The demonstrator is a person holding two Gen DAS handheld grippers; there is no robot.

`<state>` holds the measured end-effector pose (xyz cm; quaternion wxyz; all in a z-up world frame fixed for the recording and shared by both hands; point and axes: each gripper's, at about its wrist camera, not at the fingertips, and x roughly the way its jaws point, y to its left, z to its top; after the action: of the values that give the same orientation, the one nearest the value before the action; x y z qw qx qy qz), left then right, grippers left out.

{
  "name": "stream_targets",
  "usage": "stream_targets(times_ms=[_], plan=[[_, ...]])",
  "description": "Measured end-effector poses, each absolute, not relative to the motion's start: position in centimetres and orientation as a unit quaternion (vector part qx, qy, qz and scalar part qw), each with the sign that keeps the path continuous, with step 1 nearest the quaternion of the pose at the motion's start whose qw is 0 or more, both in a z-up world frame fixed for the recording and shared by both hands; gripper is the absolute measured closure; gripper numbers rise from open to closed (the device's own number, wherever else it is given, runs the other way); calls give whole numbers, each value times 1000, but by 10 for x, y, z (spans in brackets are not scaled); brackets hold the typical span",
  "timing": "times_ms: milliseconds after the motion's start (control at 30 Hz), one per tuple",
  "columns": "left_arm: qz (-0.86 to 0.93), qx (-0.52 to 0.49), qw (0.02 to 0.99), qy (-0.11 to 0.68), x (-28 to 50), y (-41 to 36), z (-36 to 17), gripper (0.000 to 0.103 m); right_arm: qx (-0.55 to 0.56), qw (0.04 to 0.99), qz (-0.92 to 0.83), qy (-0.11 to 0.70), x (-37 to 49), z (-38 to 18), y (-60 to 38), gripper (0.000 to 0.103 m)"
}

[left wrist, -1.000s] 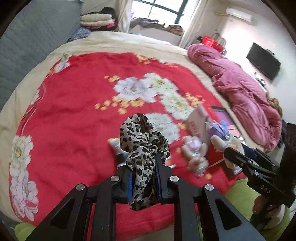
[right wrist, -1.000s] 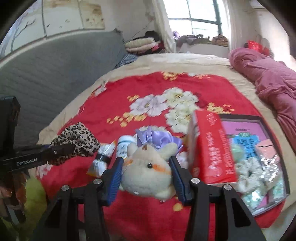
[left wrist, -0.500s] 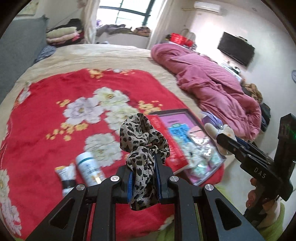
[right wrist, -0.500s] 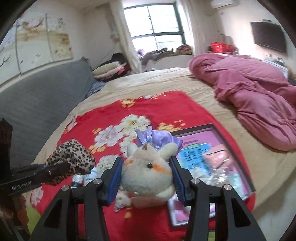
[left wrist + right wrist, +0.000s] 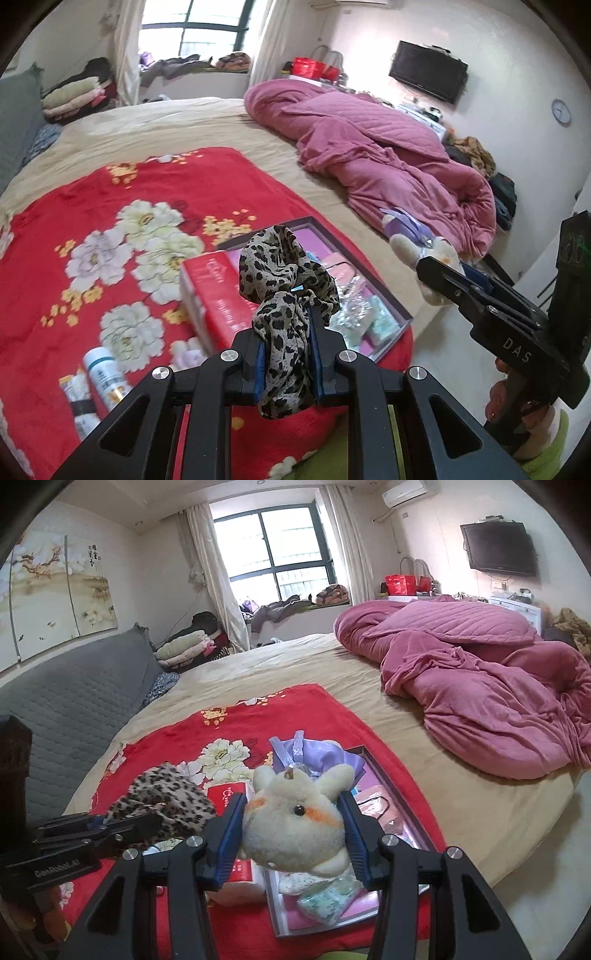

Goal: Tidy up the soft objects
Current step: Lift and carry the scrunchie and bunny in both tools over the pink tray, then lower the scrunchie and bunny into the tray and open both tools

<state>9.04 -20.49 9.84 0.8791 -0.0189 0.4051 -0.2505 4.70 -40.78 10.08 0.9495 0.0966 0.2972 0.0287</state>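
Note:
My left gripper (image 5: 286, 314) is shut on a leopard-print scarf (image 5: 284, 280) and holds it in the air above the red flowered blanket (image 5: 110, 206). My right gripper (image 5: 291, 805) is shut on a cream plush toy (image 5: 295, 827) with a purple dress (image 5: 314, 755). Both hang over the blanket's near right corner, above a flat dark-rimmed tray (image 5: 400, 314) of soft packets. The plush (image 5: 417, 243) and right gripper (image 5: 439, 273) show at the right of the left wrist view. The scarf (image 5: 166, 801) and left gripper (image 5: 140, 821) show at the left of the right wrist view.
A red box (image 5: 210, 291) lies left of the tray. A white bottle (image 5: 105, 380) and a tube (image 5: 75, 395) lie on the blanket's near left. A crumpled pink quilt (image 5: 480, 686) covers the bed's right side. A grey headboard (image 5: 74, 705) runs along the left.
Both grippers have lifted and swung right, from over the blanket's middle to above the tray at its right corner. Each keeps its hold on its soft item.

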Motion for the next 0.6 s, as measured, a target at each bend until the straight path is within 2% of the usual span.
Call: stream_targets(times_ms=[600], plan=[[-264, 6, 866, 424, 116, -259, 76, 84, 82, 954, 11, 289, 56, 101, -444, 53]])
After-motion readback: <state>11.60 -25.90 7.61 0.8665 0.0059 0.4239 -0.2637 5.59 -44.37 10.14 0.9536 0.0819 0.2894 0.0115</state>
